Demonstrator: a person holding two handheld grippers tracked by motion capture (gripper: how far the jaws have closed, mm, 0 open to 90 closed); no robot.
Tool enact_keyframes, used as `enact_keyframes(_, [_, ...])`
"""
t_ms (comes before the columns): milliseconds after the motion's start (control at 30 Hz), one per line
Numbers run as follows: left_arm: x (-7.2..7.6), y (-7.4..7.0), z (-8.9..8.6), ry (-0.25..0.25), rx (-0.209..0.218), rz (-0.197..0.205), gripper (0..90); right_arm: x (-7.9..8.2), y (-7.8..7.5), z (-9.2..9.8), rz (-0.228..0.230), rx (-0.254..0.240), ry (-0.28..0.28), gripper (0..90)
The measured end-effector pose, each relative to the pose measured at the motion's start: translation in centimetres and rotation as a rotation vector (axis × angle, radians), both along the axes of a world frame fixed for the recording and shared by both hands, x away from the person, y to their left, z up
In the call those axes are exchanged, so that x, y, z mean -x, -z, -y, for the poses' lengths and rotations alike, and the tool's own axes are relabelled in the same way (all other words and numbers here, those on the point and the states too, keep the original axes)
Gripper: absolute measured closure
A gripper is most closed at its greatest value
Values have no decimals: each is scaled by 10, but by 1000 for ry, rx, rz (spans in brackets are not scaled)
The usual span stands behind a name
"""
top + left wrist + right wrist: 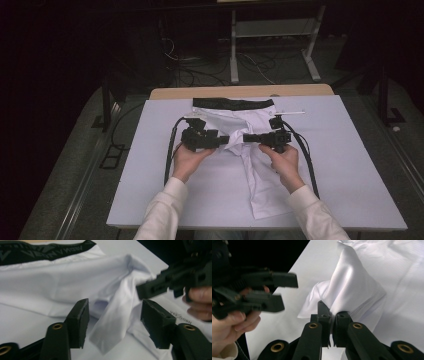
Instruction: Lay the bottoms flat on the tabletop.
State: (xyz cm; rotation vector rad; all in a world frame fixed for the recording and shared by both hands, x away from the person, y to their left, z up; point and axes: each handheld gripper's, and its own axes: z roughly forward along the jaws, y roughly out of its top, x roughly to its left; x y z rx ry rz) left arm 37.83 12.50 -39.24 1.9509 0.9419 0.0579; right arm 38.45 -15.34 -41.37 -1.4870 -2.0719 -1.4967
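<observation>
A white garment [250, 155] with a black waistband [233, 103] lies on the white table top [165, 195], one long part trailing toward the near edge. Both grippers meet nose to nose over its middle. My right gripper [331, 315] is shut on a raised fold of the white fabric [352, 287]; in the high view the right gripper [246, 138] comes in from the right. My left gripper [115, 315] stands open, a hanging fold of fabric [112, 322] between its jaws without the pads pressing it. From above, the left gripper [226, 139] points right.
The white sheet covers a wooden table whose back edge [240, 91] shows behind the waistband. A metal frame [272, 45] and loose cables [200, 70] sit on the dark floor beyond. Black cables [170, 150] trail from both grippers across the sheet.
</observation>
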Motion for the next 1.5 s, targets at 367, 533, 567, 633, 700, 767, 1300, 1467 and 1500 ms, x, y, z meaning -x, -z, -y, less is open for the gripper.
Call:
enact_keyframes(367, [12, 31, 5, 53, -50, 35, 351, -2, 0, 12, -12, 11, 18, 847])
enact_keyframes(533, [15, 38, 19, 77, -137, 111, 459, -1, 0, 14, -16, 13, 15, 847])
enact_keyframes(567, [15, 38, 20, 76, -134, 116, 512, -1, 0, 15, -16, 16, 13, 847])
enact_keyframes(633, [14, 38, 25, 70, -156, 124, 605, -1, 1, 16, -21, 16, 12, 847])
enact_keyframes(700, [12, 40, 29, 77, -198, 117, 695, -1, 2, 17, -23, 17, 13, 846])
enact_keyframes(767, [11, 40, 31, 95, -193, 103, 810, -1, 2, 18, -27, 14, 12, 843])
enact_keyframes(1300, [29, 8, 74, 183, -117, 19, 887, 26, 2, 43, -65, -65, 42, 513])
enact_keyframes(1467, [33, 13, 98, 206, -145, 18, 886, 31, 4, 48, -92, -83, 39, 509])
enact_keyframes(1500, [34, 14, 101, 210, -148, 14, 886, 31, 6, 48, -101, -82, 39, 512])
